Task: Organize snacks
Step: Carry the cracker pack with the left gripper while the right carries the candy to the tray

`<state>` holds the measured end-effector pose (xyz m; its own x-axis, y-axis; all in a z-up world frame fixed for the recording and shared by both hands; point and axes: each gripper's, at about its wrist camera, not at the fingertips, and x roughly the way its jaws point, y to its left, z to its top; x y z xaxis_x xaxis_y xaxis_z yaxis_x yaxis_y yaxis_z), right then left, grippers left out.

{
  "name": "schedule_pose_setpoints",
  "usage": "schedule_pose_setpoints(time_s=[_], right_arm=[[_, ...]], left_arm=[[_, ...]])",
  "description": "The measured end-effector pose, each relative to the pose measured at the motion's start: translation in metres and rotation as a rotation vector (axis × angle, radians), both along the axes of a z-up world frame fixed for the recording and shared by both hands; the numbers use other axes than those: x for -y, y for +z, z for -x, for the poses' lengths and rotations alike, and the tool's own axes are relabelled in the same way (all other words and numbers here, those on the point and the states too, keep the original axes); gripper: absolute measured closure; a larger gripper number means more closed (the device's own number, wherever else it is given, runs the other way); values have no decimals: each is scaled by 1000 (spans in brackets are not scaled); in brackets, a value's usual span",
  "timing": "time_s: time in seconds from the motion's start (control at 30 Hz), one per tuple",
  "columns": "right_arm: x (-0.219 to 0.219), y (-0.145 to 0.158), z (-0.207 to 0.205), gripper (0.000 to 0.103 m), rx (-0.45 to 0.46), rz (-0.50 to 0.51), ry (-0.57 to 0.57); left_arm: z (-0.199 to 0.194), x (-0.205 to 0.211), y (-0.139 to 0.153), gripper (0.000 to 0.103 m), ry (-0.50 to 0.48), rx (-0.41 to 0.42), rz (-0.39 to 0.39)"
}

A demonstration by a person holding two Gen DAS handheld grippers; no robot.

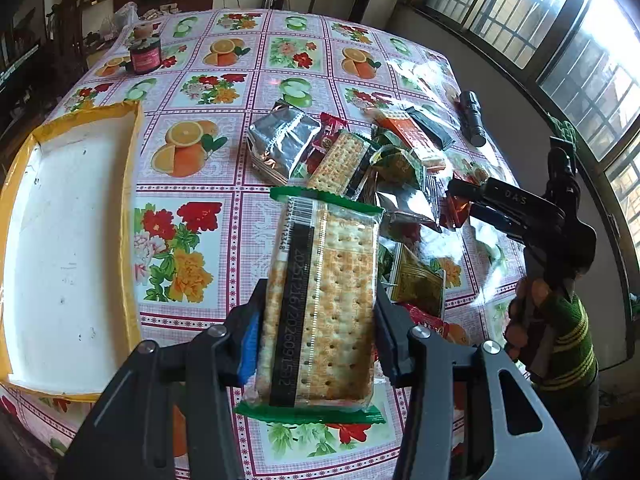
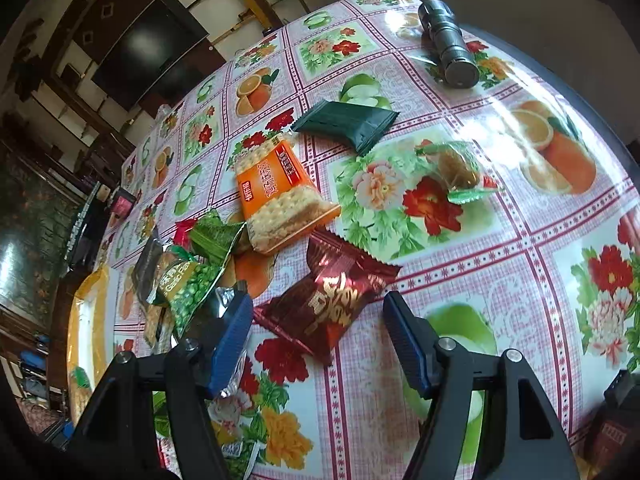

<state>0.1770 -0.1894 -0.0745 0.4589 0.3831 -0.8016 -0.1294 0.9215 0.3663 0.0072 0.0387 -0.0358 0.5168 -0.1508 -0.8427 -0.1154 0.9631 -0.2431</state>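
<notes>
Both left fingers (image 1: pixel 250 344) clamp the cracker pack's (image 1: pixel 320 304) sides.

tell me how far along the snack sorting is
Barely started: the white tray shows nothing in it. In hand: the left gripper is shut on a cracker pack. The right gripper is open over a red snack packet. Left: the pile of snacks on the table.

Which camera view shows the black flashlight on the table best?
The right wrist view shows the flashlight best: it lies large and sharp near the top, its round end facing the camera. In the left wrist view it is a small, dark shape at the table's right edge.
</notes>
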Motion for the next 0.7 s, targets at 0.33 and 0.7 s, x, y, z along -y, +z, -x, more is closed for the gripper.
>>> schedule_pose_setpoints(time_s=[0.33,0.7], right_arm=[[-20,23,46,70,174,162,164],[-65,52,99,70,209,79,359]], left_arm=[[13,6,10,54,14,36,-61],[28,-8,18,54,120,51,-159]])
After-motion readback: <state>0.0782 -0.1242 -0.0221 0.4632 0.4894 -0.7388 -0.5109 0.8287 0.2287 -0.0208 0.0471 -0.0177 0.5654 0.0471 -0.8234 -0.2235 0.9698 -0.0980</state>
